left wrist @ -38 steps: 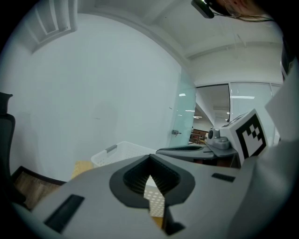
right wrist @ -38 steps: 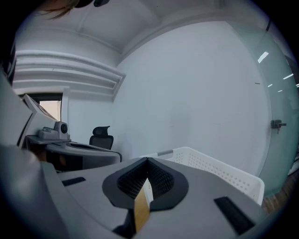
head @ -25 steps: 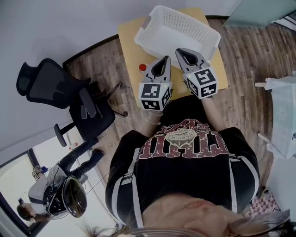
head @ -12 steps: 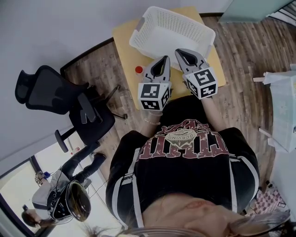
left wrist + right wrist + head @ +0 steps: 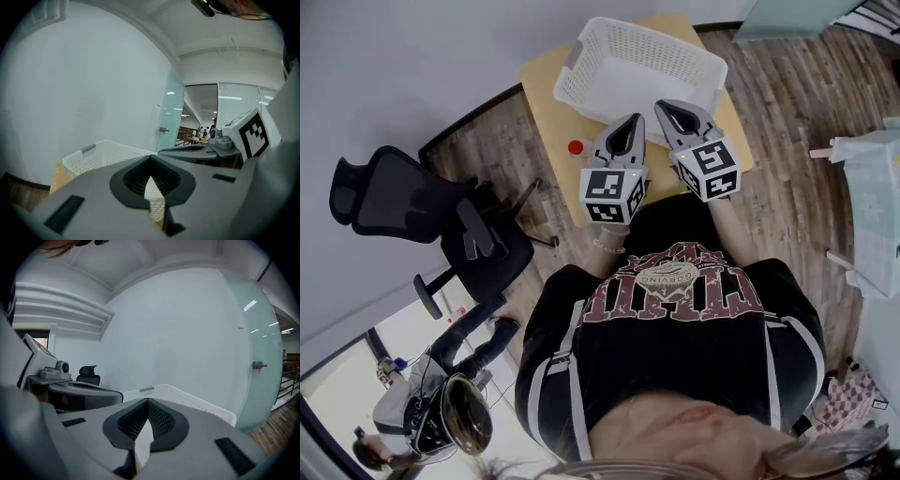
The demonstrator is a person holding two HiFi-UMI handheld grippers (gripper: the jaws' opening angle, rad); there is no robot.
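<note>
The white perforated plastic basket [image 5: 628,42] sits toward the far right corner of the light wooden table [image 5: 546,94]. At its near side the left gripper [image 5: 633,118] and right gripper [image 5: 662,106] hang side by side and point at it. Each has its fingers [image 5: 93,187] closed tip to tip on nothing (only basket mesh shows behind them). A small red-capped object [image 5: 575,147] stands near the table's left edge, and a black office chair [image 5: 394,202] is on the floor beyond.
</note>
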